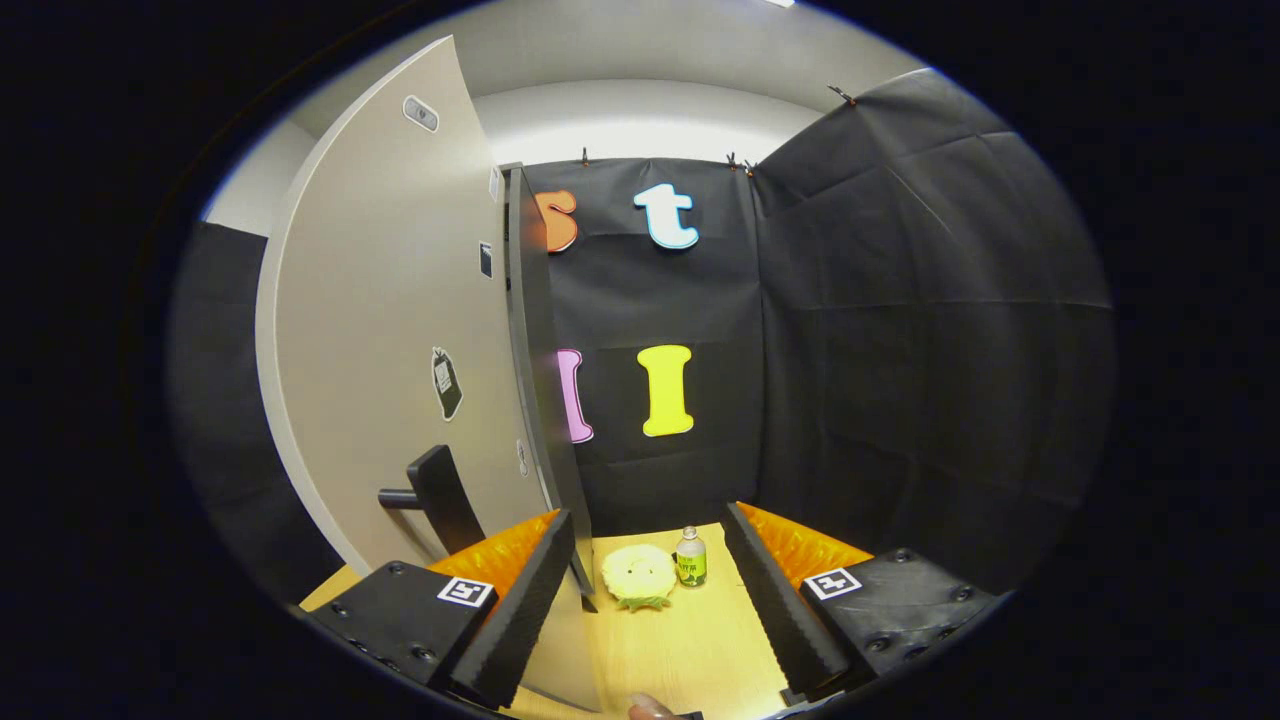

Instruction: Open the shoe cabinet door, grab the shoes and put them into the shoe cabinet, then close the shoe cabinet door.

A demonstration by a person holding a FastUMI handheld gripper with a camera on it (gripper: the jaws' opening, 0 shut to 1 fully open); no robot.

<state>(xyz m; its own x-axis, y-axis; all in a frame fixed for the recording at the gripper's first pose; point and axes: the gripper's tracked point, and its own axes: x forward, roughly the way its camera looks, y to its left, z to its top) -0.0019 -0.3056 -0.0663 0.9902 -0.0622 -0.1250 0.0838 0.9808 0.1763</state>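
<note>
Cabinet door [400, 330] stands beside wide-open, empty gripper [648, 560] jaws.

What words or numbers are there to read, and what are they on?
On the bottle, a label: too small to read.
On the door, stickers: too blurred to read.
On the open, empty claw, square markers: patterns, no words.

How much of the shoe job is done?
The cabinet door is swung out, its handle left of the fingers. The gripper is open and holds nothing. A yellow slipper and a small bottle lie ahead on the floor. Stowing and closing seem left.
</note>
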